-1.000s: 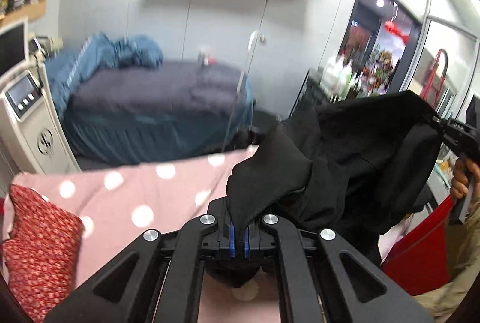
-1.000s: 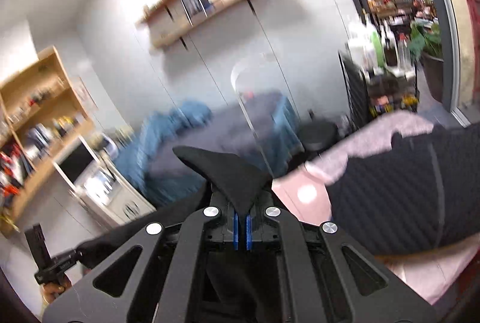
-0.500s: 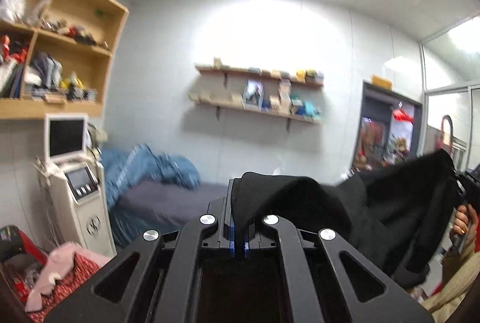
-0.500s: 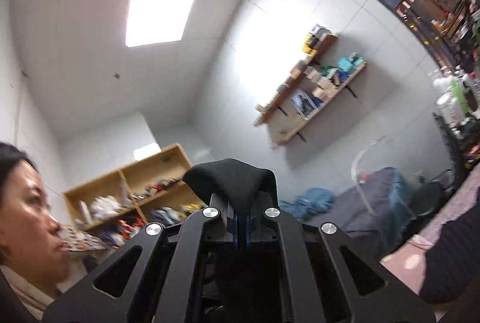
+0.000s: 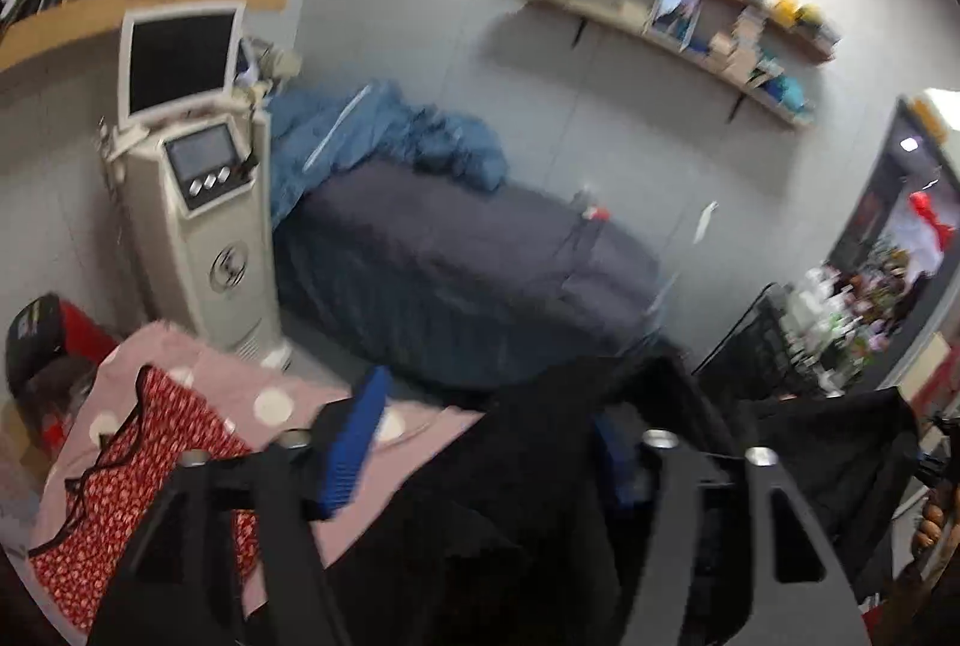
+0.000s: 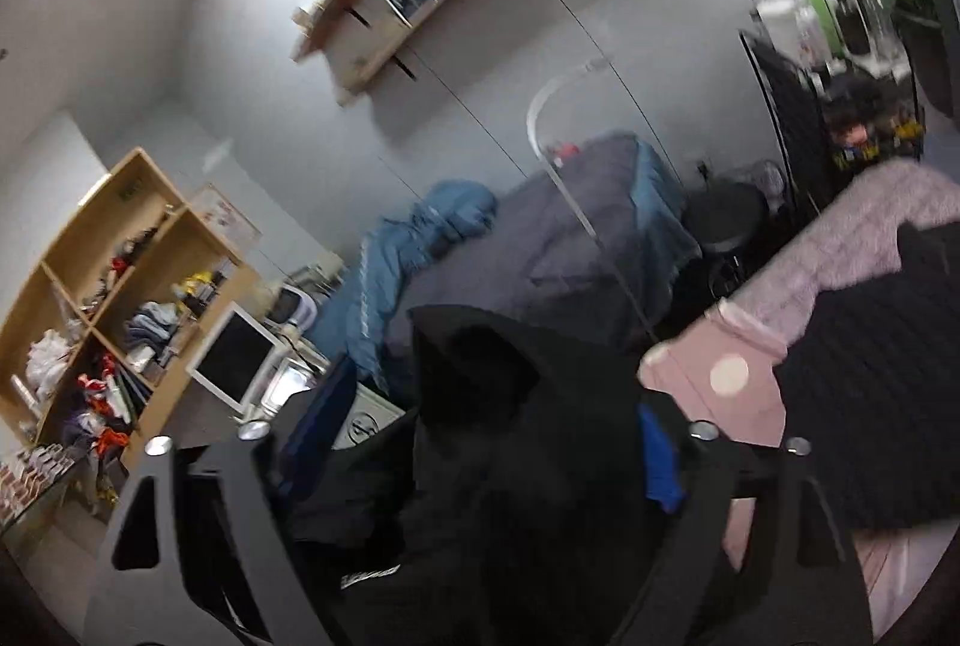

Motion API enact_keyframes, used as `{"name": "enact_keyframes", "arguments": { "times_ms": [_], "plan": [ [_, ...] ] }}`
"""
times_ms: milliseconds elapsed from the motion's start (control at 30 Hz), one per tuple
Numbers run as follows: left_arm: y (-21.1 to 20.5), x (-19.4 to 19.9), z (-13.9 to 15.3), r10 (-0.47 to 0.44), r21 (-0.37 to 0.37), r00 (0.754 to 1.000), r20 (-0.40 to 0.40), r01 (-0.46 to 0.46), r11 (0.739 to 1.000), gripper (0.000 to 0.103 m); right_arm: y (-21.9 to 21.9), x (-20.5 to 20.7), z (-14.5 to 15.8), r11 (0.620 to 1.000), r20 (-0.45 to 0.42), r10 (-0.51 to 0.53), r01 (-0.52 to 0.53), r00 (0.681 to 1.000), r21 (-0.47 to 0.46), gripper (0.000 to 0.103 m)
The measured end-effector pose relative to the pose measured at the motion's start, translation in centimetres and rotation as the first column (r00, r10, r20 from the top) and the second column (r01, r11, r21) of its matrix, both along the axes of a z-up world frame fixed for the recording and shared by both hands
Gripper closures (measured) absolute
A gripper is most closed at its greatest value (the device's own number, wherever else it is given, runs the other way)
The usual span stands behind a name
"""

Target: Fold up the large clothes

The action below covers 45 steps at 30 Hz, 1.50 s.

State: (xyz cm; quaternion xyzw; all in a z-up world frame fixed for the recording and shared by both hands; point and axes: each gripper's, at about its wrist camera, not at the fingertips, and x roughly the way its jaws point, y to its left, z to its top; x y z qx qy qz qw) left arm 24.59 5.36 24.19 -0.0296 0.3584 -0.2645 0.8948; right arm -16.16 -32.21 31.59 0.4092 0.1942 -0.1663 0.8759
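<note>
Both sets of fingers are standing spread wide, and black cloth is lying between them without being pinched. In the left view, the left gripper (image 5: 480, 457) is showing its blue pad (image 5: 354, 445) bare at lower left, with the black garment (image 5: 528, 514) draping across the gap and running on toward the lower right edge. In the right view, the right gripper (image 6: 486, 436) is likewise released, the garment (image 6: 498, 406) bunching up through the middle of the frame.

The risk, as I judge it, is that the cloth is resting only by its own weight, so it could be sliding off and landing crumpled rather than flat. Both views are blurring, which suggests fast motion and makes a clean lay harder.

Outward, the pink dotted cover (image 5: 264, 394) is lying at lower left with a red patterned cloth (image 5: 126, 496) already on it; the garment could be dropping onto that and tangling. A dark knit piece (image 6: 870, 406) is crowding the right side.
</note>
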Motion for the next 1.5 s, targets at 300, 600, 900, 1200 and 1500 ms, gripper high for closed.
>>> {"name": "enact_keyframes", "arguments": {
  "times_ms": [300, 600, 900, 1200, 1500],
  "plan": [
    [0.2, 5.2, -25.5, 0.190, 0.245, 0.915, -0.357, -0.104, 0.964, 0.017, 4.1, 8.9, -21.5, 0.993, -0.648, -0.025, -0.056, 0.761, -0.104, 0.019],
    [0.6, -2.6, -32.9, 0.096, 0.338, 0.881, -0.464, 0.075, 0.938, 0.014, 5.6, 4.1, -31.0, 0.997, -0.773, 0.065, -0.011, 0.631, 0.074, 0.019],
    [1.5, -4.3, -35.1, 0.136, 0.337, 0.852, -0.506, 0.051, 0.940, 0.013, 5.8, 1.1, -31.9, 0.999, -0.823, 0.044, -0.013, 0.567, 0.045, 0.019],
    [8.9, -7.0, -35.4, 0.314, 0.389, 0.779, -0.543, -0.099, 0.916, 0.011, 4.7, -4.6, -35.4, 0.986, -0.828, -0.001, 0.139, 0.561, 0.093, 0.019],
    [8.2, -10.7, -35.4, 0.307, 0.385, 0.768, -0.563, -0.085, 0.919, 0.011, 5.2, -1.5, -38.5, 0.973, -0.738, 0.084, 0.104, 0.669, 0.205, 0.080]
  ]
}}
